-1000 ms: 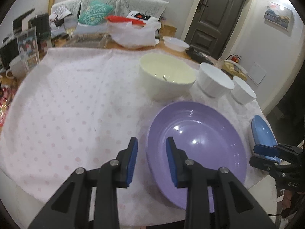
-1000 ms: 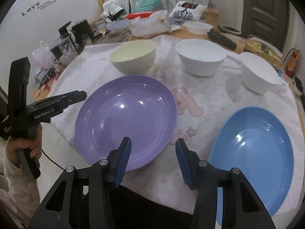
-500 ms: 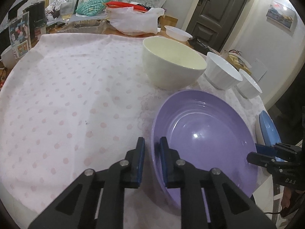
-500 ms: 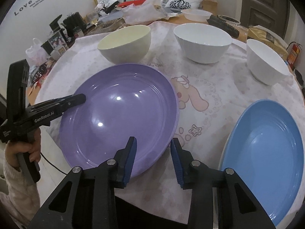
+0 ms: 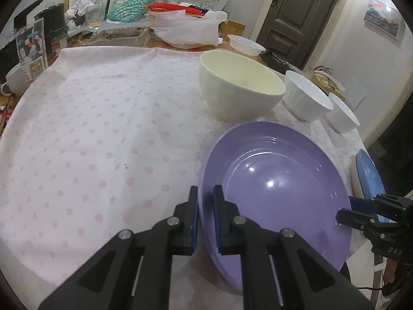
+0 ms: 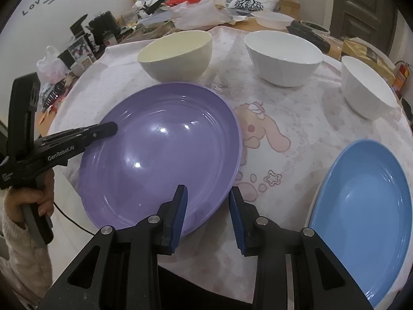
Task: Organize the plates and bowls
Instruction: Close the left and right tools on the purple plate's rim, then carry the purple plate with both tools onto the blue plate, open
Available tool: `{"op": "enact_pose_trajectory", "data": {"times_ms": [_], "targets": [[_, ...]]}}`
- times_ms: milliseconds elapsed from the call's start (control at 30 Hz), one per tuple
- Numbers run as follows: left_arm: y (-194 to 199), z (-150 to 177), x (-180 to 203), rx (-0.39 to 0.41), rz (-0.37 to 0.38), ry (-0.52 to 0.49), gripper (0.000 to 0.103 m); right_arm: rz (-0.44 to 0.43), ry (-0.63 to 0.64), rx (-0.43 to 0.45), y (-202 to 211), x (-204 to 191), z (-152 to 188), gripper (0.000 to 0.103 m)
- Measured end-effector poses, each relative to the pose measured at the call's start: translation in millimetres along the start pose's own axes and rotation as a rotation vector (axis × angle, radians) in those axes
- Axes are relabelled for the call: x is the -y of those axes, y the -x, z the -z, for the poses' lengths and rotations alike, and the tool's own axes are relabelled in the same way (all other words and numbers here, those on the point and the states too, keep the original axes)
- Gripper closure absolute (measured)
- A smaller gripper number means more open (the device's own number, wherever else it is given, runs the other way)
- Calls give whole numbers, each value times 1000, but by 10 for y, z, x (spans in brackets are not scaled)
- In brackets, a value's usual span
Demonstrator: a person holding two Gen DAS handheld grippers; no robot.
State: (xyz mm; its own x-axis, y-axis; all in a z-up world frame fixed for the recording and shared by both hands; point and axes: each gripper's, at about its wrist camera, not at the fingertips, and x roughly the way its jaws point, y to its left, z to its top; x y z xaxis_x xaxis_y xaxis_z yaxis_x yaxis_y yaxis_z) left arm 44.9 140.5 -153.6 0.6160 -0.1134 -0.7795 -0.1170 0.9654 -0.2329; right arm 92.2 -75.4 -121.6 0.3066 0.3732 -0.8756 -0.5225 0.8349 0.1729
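My left gripper (image 5: 205,196) is shut on the left rim of the purple plate (image 5: 278,188), which is tilted and lifted at that side. The plate also shows in the right wrist view (image 6: 160,152), with the left gripper (image 6: 113,128) pinching its far left edge. My right gripper (image 6: 207,199) is open, its jaws astride the plate's near right rim without touching. A blue plate (image 6: 361,204) lies at the right. A cream bowl (image 6: 178,54) and two white bowls (image 6: 284,56) (image 6: 366,87) stand behind.
The round table has a pink dotted cloth (image 5: 103,129). Clutter lines the far edge: a white plastic bag (image 5: 185,31), a shallow white dish (image 5: 245,44), a photo frame (image 5: 31,49) and a mug (image 5: 15,80). A dark door (image 5: 299,13) is behind.
My left gripper closed on the purple plate's rim and tilted it up. My right gripper moved in so its open jaws straddle the plate's near edge.
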Motion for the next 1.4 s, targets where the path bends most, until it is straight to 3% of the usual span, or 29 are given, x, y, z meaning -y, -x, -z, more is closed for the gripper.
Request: {"op": "enact_pose_trajectory", "data": {"times_ms": [667,1400], "targets": [[452,-32,285,66,-34,-43,95,-16,-9,108,426,22,61,75],[611,-124,1299,97,-1,-176,95,24,-123,246,1060,703,440,75]]}}
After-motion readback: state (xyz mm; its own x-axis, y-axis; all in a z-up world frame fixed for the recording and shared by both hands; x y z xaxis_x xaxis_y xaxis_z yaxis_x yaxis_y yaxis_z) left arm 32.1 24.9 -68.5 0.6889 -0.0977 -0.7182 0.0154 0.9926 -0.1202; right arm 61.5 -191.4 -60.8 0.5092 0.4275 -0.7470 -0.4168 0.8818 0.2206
